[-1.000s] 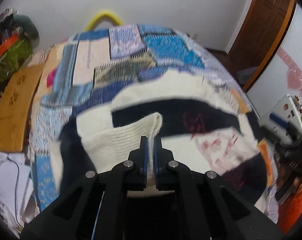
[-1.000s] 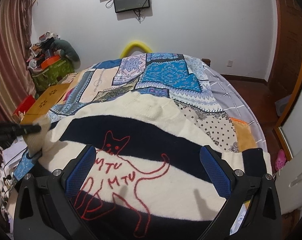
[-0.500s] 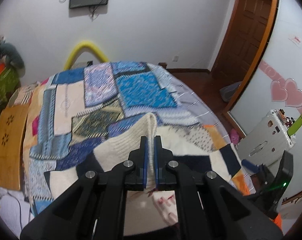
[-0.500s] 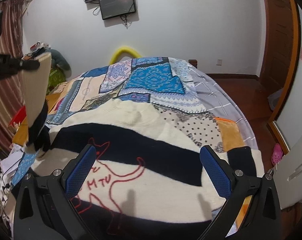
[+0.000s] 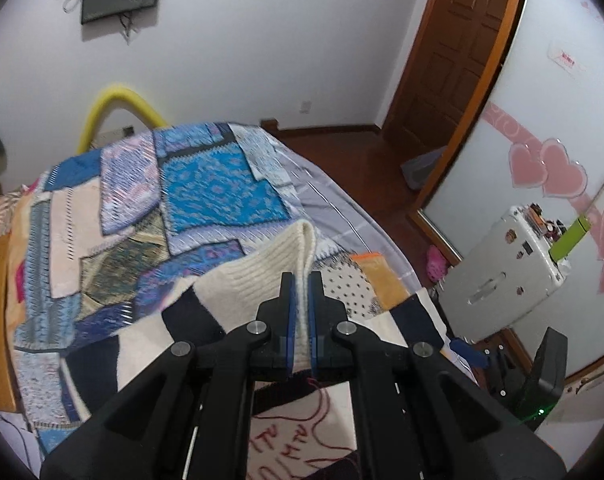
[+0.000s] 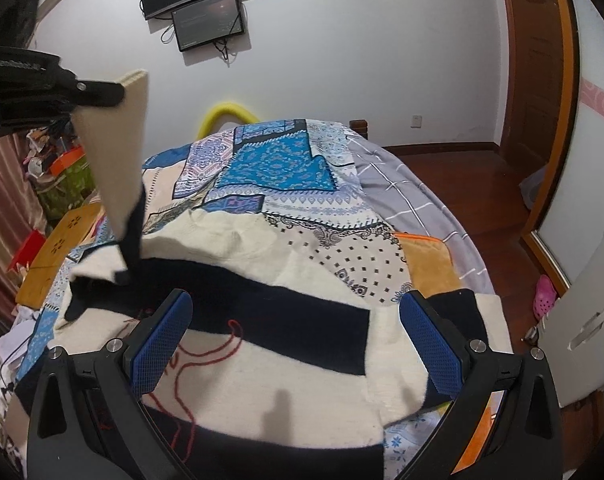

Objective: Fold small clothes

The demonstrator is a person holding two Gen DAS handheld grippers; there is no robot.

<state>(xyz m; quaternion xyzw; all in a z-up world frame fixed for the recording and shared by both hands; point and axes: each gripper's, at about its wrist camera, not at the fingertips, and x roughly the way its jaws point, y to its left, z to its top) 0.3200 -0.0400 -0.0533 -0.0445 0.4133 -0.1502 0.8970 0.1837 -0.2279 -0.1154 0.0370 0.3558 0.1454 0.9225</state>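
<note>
A cream and navy striped sweater (image 6: 302, 280) with a red stitched cat lies spread on the patchwork bedspread (image 6: 278, 168). My left gripper (image 5: 300, 280) is shut on the cream ribbed cuff (image 5: 270, 264) of one sleeve. In the right wrist view that sleeve (image 6: 118, 168) hangs lifted high at the upper left, with the left gripper (image 6: 114, 94) clamped on its end. My right gripper (image 6: 294, 332) hovers open over the sweater body, wide blue pads apart, nothing between them.
The bed's grey sheet edge (image 6: 414, 196) falls off to the right toward a wooden floor and door (image 5: 454, 64). A white case (image 5: 506, 276) stands right of the bed. Clutter and a wooden board (image 6: 58, 248) lie to the left. Screens (image 6: 206, 4) hang on the far wall.
The left gripper has risen and swung across with the sleeve cuff, pulling the sleeve up off the bed. The right gripper drifted a little over the sweater, still open.
</note>
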